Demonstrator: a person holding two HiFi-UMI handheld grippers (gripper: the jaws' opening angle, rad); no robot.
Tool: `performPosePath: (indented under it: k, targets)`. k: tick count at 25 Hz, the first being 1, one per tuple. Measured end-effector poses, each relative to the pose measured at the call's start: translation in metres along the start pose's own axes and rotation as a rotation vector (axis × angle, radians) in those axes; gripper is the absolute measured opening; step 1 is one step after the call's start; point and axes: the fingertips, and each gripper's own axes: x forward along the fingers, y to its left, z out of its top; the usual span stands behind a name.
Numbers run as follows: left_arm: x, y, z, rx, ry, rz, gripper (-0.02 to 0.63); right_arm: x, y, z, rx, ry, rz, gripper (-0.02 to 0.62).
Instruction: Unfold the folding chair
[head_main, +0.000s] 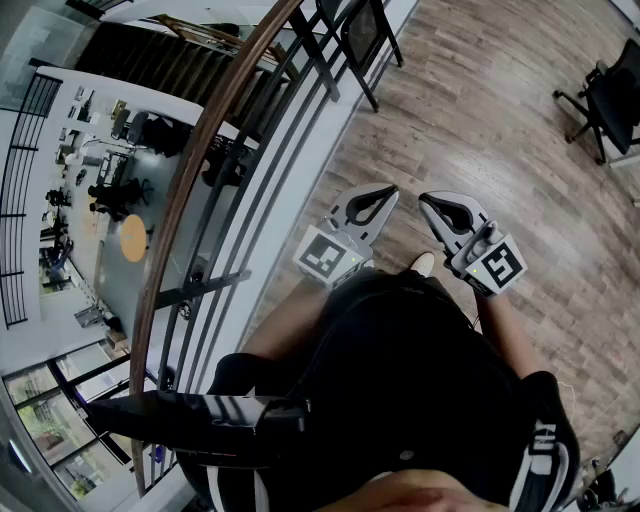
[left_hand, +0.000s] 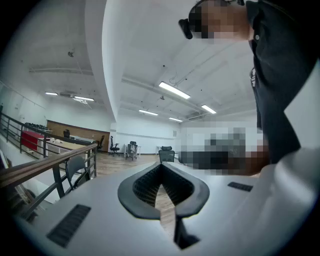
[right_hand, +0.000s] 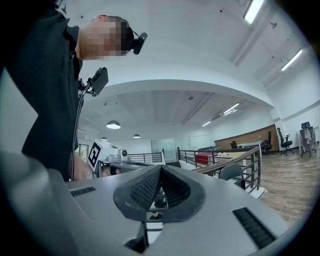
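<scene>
A black-framed chair (head_main: 357, 40) stands against the railing at the top of the head view, a good way ahead of both grippers. It shows again with a grey back in the left gripper view (left_hand: 75, 167) and the right gripper view (right_hand: 233, 172). I cannot tell how far it is folded. My left gripper (head_main: 388, 192) is held level in front of the person's body, its jaws shut with nothing between them (left_hand: 161, 165). My right gripper (head_main: 426, 200) is beside it, tips close to the left one's, also shut and empty (right_hand: 161, 168).
A dark metal railing with a wooden handrail (head_main: 225, 120) runs along the left, with a drop to a lower floor beyond it. A black office chair (head_main: 608, 95) stands at the far right on the wood floor (head_main: 480, 110). More office chairs (left_hand: 166, 154) stand far off.
</scene>
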Motion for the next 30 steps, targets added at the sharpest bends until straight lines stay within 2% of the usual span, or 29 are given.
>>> performPosePath:
  k: [4, 10, 15, 19, 23, 27, 30]
  targets:
    - [0.002, -0.005, 0.007, 0.010, -0.036, -0.023, 0.003, 0.001, 0.000, -0.002, -0.009, 0.000, -0.001, 0.006]
    - [0.000, -0.004, 0.001, 0.008, -0.002, -0.005, 0.003, 0.000, -0.001, -0.003, 0.019, -0.001, -0.003, 0.006]
    - [-0.001, -0.004, 0.005, -0.012, -0.044, -0.015, 0.003, 0.000, 0.004, -0.001, 0.075, -0.028, 0.051, 0.006]
    - [-0.002, -0.005, 0.002, -0.004, -0.037, -0.014, 0.003, 0.001, 0.008, -0.004, 0.060, -0.012, 0.080, 0.006]
    - [-0.002, -0.005, -0.006, 0.003, 0.015, 0.010, 0.003, 0.003, 0.007, -0.008, 0.025, 0.021, 0.055, 0.006]
    - [0.003, -0.011, 0.002, 0.009, -0.040, -0.003, 0.003, 0.000, 0.005, -0.010, 0.018, 0.030, 0.037, 0.007]
    - [0.009, -0.016, 0.003, -0.012, -0.048, -0.004, 0.003, -0.010, 0.003, -0.007, 0.013, 0.019, 0.031, 0.007]
